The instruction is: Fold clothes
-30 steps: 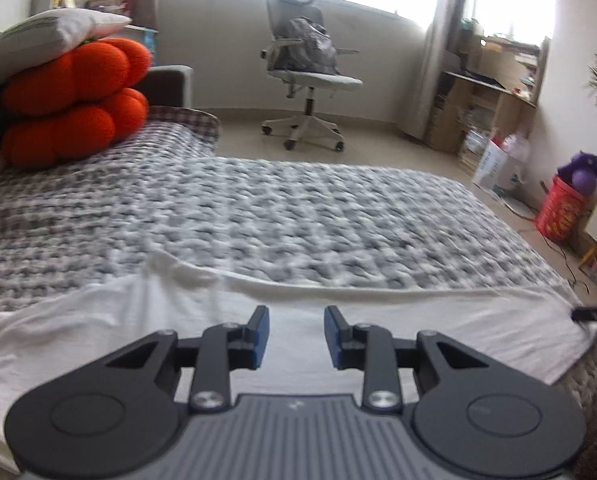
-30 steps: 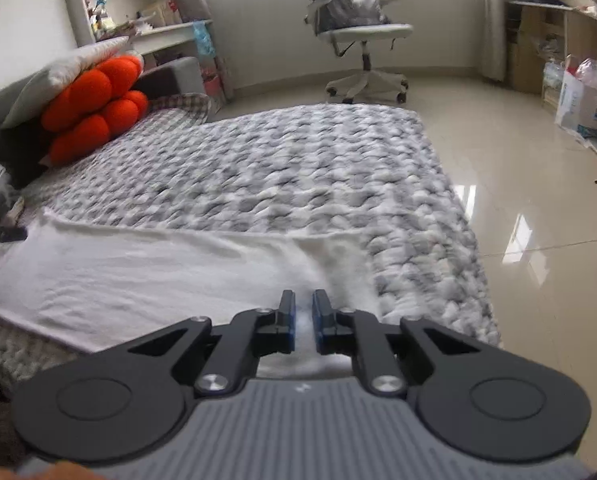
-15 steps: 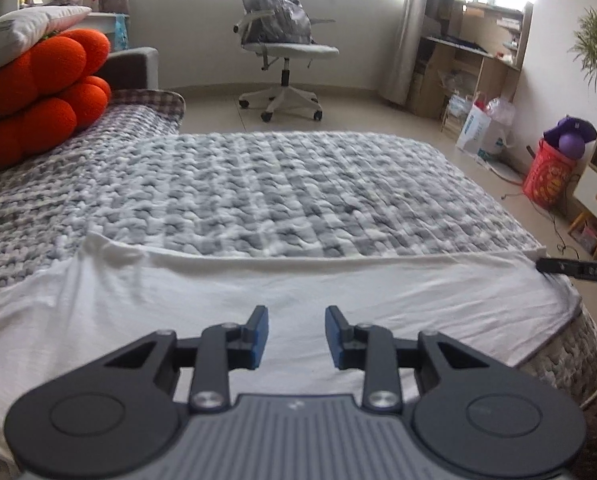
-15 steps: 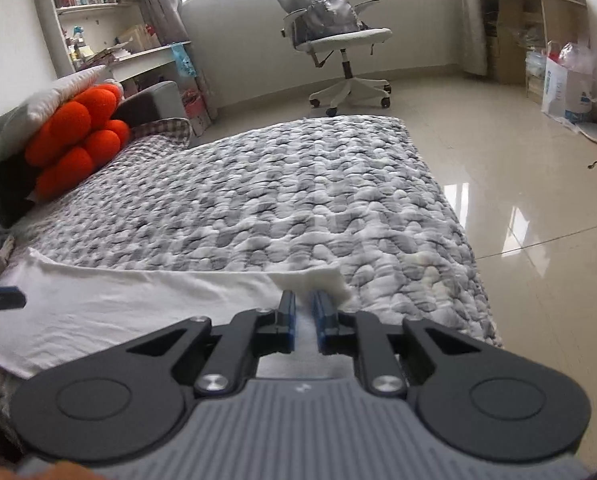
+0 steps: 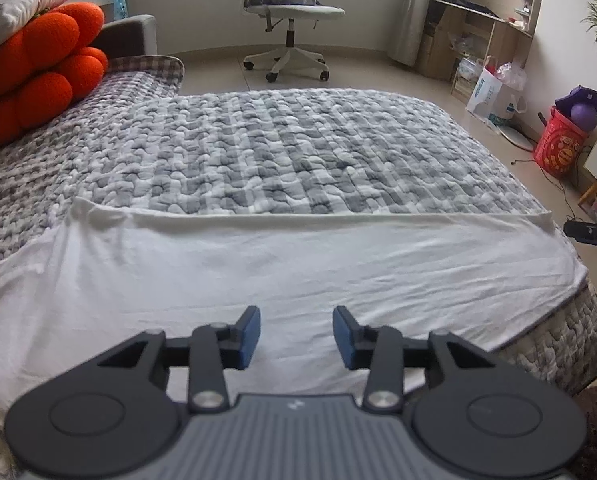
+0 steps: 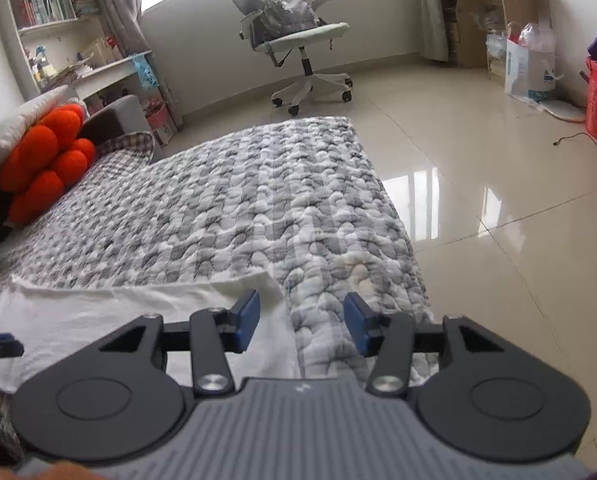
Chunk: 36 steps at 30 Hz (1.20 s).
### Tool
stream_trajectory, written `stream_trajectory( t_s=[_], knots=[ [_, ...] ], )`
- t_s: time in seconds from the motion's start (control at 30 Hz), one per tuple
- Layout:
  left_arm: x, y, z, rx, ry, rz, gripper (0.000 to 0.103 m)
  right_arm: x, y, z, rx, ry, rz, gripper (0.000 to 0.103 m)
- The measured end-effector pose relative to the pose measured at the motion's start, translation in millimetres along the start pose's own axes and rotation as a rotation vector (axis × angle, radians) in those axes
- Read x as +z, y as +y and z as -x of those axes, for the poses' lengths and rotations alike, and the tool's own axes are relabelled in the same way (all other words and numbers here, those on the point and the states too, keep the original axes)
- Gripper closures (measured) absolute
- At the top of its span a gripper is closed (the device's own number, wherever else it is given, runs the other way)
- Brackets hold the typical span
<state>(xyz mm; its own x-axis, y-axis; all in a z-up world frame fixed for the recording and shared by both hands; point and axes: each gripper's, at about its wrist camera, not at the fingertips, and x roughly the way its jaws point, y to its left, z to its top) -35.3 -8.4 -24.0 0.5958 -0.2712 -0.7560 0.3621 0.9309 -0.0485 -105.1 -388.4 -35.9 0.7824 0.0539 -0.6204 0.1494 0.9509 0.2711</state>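
I see the white garment [image 5: 282, 264] spread flat along the near edge of the bed [image 5: 298, 152], on the grey quilt. My left tongs [image 5: 296, 336] hang apart above its middle; my right tongs [image 6: 301, 322] gape empty over its corner.

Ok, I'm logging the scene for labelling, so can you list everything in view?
white garment: one, white, spread flat along the near edge of the bed
quilt: one, grey and white, covering the bed
orange cushion: one, orange, lobed, far left on the bed
pillow: one, white, on top of the cushion
office chair: one, white and grey, on the floor beyond the bed, a grey bundle on its seat
red basket: one, red, right wall, something purple inside
left gripper: black with blue pads, open above the garment
right gripper: black with blue pads, open over the garment's right end
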Motion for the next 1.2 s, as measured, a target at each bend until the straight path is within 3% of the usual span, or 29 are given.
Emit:
stream_trajectory(
  t_s=[0.37,0.53,1.03,1.2],
  knots=[
    [-4,-7,1,0.001,0.057,-0.006,0.049,6,15,6,-0.052,0.136,0.055,0.052],
    [-5,-8,3,-0.008,0.070,-0.010,0.046,13,13,8,-0.030,0.179,-0.018,0.052],
    [-8,-17,2,-0.044,0.095,-0.038,0.040,16,14,11,-0.062,0.244,-0.075,0.052],
    [-8,-22,-2,-0.052,0.095,-0.042,0.039,6,20,7,-0.083,0.270,-0.028,0.052]
  ],
)
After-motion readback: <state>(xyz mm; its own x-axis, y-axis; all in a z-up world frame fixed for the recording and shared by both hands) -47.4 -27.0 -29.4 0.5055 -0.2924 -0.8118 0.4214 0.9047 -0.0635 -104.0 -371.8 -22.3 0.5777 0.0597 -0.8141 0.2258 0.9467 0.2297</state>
